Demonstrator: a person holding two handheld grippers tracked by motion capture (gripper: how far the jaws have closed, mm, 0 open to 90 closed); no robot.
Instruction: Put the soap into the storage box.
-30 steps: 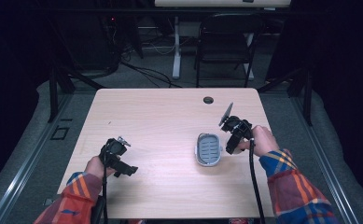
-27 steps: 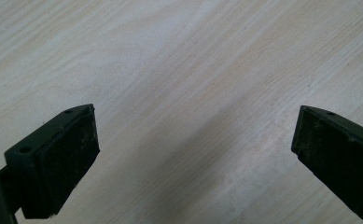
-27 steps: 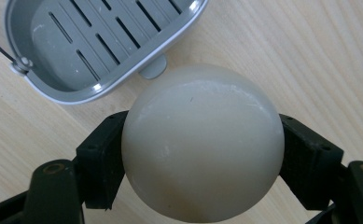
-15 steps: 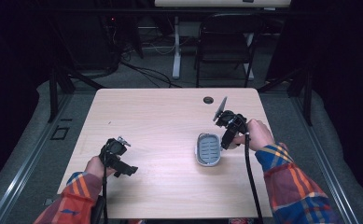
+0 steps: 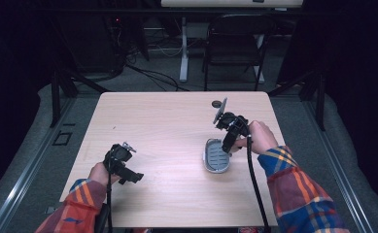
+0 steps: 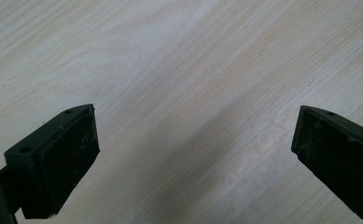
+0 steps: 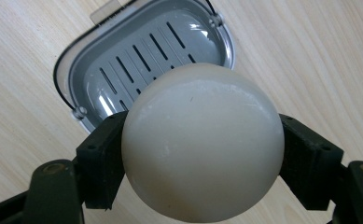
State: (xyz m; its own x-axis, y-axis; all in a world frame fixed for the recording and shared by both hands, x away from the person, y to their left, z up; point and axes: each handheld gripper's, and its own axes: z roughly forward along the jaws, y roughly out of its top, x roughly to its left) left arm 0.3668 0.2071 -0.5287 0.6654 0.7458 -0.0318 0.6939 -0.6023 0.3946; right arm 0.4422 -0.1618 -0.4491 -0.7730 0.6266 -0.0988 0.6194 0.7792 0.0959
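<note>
Two grippers work over a pale wooden table (image 5: 167, 121), each held by a hand coming out of a plaid sleeve (image 5: 298, 189). Nearest the person, at the table's front left, the left gripper (image 5: 123, 167) sits low over bare wood; in the left gripper view its jaws stand wide apart with nothing between them, just wood grain.

Farther in and to the right, the right gripper (image 5: 228, 143) is tipped downward over a grey soap dish (image 5: 216, 156). In the right gripper view its jaws press against both sides of a round, cream-white soap (image 7: 202, 142), holding it firmly. The soap hangs directly above the dish, whose slotted grey tray (image 7: 142, 56) lies open and faces up beyond it; soap and dish appear apart, not touching.

Beyond the gripper, near the table's far edge, lies a small dark round object (image 5: 217, 104). Past the table stands a dark folding chair (image 5: 235, 53).
</note>
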